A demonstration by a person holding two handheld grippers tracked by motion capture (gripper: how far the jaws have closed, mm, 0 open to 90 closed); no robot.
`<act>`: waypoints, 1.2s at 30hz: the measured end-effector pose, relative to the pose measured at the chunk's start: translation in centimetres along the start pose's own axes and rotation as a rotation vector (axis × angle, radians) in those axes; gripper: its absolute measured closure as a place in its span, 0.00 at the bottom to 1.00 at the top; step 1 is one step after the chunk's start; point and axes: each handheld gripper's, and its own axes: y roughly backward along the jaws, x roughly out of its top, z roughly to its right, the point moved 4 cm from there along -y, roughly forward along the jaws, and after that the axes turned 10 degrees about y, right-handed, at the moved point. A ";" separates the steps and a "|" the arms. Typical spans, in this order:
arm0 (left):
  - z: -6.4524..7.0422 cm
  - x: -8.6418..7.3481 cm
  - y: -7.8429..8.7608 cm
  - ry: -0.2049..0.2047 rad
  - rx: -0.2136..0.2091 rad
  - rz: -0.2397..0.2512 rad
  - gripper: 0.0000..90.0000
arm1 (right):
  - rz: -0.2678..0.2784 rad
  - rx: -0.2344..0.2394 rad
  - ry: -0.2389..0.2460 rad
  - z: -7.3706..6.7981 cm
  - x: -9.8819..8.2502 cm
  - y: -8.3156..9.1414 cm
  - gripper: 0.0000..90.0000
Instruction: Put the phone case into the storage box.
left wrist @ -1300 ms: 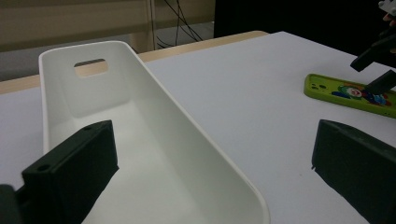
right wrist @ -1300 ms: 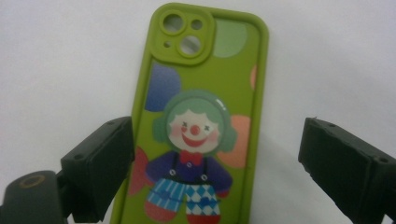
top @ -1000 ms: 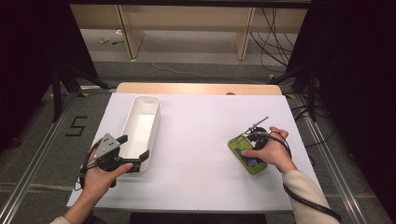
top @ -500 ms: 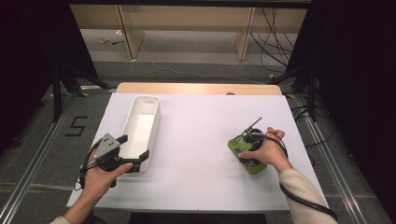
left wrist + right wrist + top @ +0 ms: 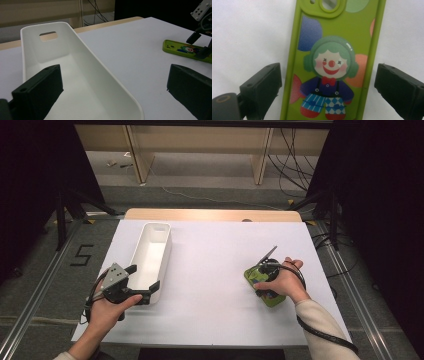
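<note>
- Closing on the phone case (image 5: 329, 62) is the step in hand, as I read it: your right hand-held gripper (image 5: 328, 90) hangs over it with its jaws spread wide, one on each long side of the case and neither touching it.
- Note where the case lies: flat on the white counter (image 5: 215, 270), printed back up, on your right side and well apart from the white bin (image 5: 152, 257).
- Bring the jaws low enough that they meet the case's side walls rather than skim over its top; the case is thin and lies flat, so a high grip would likely slip off.
- Keep the case centred between the jaws as it now is, so both touch together and it doesn't swivel.
- Squeeze gently; the case looks soft and may bow if pinched hard.
- Lift straight up before you carry it anywhere.
- Leave your left hand-held gripper (image 5: 142, 282) where it is: its jaws are open and empty, straddling the near right wall of the bin, ready to steady that wall if the bin is where the case goes.
- Watch the cable looped round your right wrist, so it doesn't drag on the case.
</note>
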 end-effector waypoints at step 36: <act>0.0 0.0 0.0 0.000 0.000 -0.003 0.00 | -0.042 -0.004 -0.027 0.0 0.1 -0.6 0.15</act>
